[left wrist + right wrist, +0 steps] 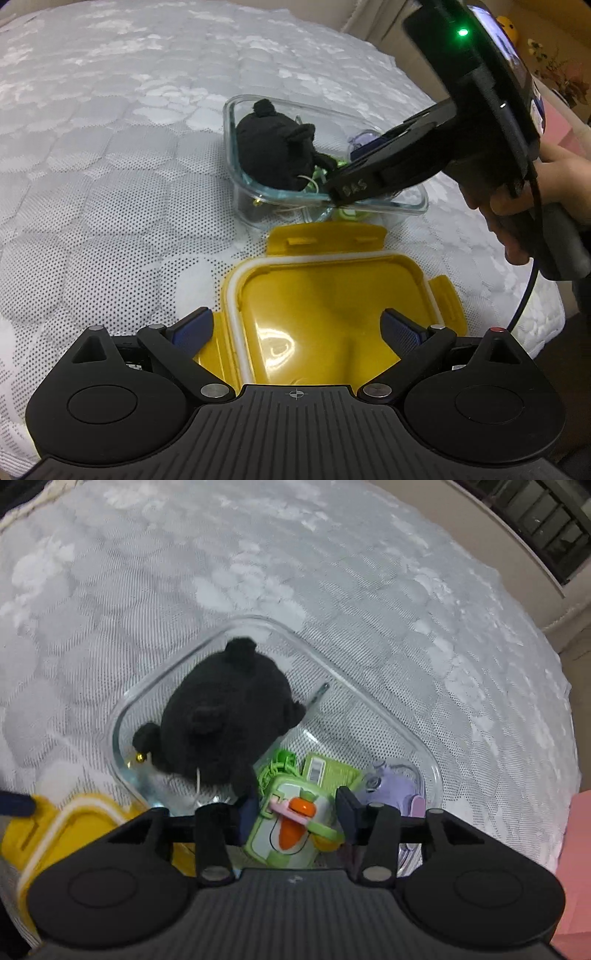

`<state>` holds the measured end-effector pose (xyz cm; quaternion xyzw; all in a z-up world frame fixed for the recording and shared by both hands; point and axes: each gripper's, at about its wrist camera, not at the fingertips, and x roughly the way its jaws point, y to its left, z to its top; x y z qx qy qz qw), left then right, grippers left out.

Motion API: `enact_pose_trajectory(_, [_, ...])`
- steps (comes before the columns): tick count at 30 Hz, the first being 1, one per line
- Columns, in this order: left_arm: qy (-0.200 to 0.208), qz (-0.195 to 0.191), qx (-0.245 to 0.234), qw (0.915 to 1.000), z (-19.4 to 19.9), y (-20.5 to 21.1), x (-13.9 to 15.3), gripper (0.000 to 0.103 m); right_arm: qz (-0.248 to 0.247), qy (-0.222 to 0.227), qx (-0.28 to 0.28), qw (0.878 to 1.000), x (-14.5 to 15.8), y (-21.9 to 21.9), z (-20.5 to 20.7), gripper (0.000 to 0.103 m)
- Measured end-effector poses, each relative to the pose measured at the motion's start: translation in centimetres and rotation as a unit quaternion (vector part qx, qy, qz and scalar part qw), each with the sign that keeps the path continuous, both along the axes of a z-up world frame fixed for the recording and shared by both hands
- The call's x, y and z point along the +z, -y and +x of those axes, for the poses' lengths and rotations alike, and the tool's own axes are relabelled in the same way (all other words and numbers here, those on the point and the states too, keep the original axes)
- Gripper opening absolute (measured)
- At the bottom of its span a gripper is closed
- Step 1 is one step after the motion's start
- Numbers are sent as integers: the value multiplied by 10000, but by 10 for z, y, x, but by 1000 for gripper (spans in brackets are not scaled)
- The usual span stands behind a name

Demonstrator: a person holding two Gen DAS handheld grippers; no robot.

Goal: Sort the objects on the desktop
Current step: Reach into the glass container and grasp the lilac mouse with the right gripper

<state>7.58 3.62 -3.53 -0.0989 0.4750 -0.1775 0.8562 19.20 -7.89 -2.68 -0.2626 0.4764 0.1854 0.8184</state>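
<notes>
One clear glass container [413, 734] sits on the white quilted cover [332, 572], and the sorted things lie inside it: one black plush toy [225, 709] fills the far-left part, with a small gold bell [139, 757] at its edge, one green case with an orange carrot on it [291, 823] lies against the near side, and one lilac toy [391, 786] rests in the near-right corner. One yellow lid [325, 295] with a white seal lies upside down on the cover just beside the container's near wall, its four clip flaps spread. The right gripper [295, 810] hangs steeply over the container's near part, pointing down at the green case; its jaws stand a little apart on either side of the case, and no frame shows the pads pressing on it. From the left wrist view a person's hand [524, 206] wraps the right gripper's handle, with a black cable trailing below it. The left gripper [297, 328] is tilted down over the yellow lid, its jaws spread wide and nothing between them; whether it touches the lid cannot be told.
</notes>
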Motion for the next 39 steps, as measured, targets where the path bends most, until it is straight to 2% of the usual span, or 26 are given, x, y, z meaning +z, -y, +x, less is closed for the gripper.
enact_pose_trajectory(5, [-3, -49, 31, 10000, 1, -1, 0, 100, 955, -4, -465, 9943, 23, 25, 10, 33])
enact_pose_trajectory(8, [2, -71, 48, 10000, 0, -1, 2, 100, 1760, -111, -907, 9801, 35, 50, 20, 30])
enact_pose_trajectory(9, [12, -84, 74, 9999, 0, -2, 3, 100, 2077, -190, -1087, 9719, 35, 60, 25, 29])
enact_pose_trajectory(10, [20, -94, 102, 9999, 0, -2, 4, 100, 2507, -319, -1336, 9583, 34, 73, 31, 29])
enact_pose_trajectory(11, [23, -94, 132, 9999, 0, -3, 5, 100, 2901, -485, -1528, 9435, 29, 84, 37, 21])
enact_pose_trajectory(12, [18, -87, 155, 9998, 1, -3, 5, 100, 3265, -645, -1712, 9273, 24, 95, 43, 6])
enact_pose_trajectory(14, [5, -59, 170, 9998, 1, -2, 6, 100, 3736, -993, -1986, 9006, 8, 110, 54, 6])
enact_pose_trajectory(15, [-2, -32, 159, 9999, 1, -2, 5, 100, 3883, -1162, -2017, 8917, 1, 115, 57, 7])
enact_pose_trajectory(16, [-4, -3, 144, 9999, 1, -1, 5, 100, 3956, -1190, -2037, 8876, 0, 118, 57, 8])
enact_pose_trajectory(17, [0, 16, 137, 9999, 1, -1, 6, 100, 4015, -1198, -2052, 8845, 0, 121, 56, 16])
enact_pose_trajectory(18, [3, 21, 140, 9999, 1, -1, 6, 100, 3973, -1062, -2024, 8888, 6, 122, 52, 30])
enact_pose_trajectory(20, [-14, -19, 156, 9999, 2, -2, 5, 100, 3585, -467, -1684, 9170, 30, 118, 38, 43])
enact_pose_trajectory(21, [-26, -44, 158, 9999, 3, -2, 5, 100, 3351, -169, -1516, 9298, 41, 115, 31, 45])
enact_pose_trajectory(23, [-45, -92, 132, 9999, 4, -1, 4, 100, 2541, 387, -1249, 9583, 60, 105, 17, 45])
enact_pose_trajectory(24, [-52, -119, 115, 9999, 5, 0, 4, 100, 2273, 533, -1170, 9653, 64, 102, 13, 45])
enact_pose_trajectory(27, [-55, -191, 34, 9998, 3, 2, 3, 100, 1859, 525, -1142, 9745, 58, 95, 6, 45])
enact_pose_trajectory(30, [-36, -156, -16, 9999, -1, 3, 4, 100, 1513, 426, -1083, 9816, 37, 87, 4, 38])
enact_pose_trajectory(31, [-25, -137, -16, 9999, -2, 2, 4, 100, 1425, 428, -1095, 9828, 30, 84, 3, 39])
enact_pose_trajectory(35, [-63, -231, 138, 9996, -2, -4, 4, 100, 991, 927, -1109, 9845, 14, 70, -4, 39])
enact_pose_trajectory(39, [-107, -288, 113, 9995, -3, -4, 4, 100, 1037, 952, -1128, 9836, 16, 71, -6, 36])
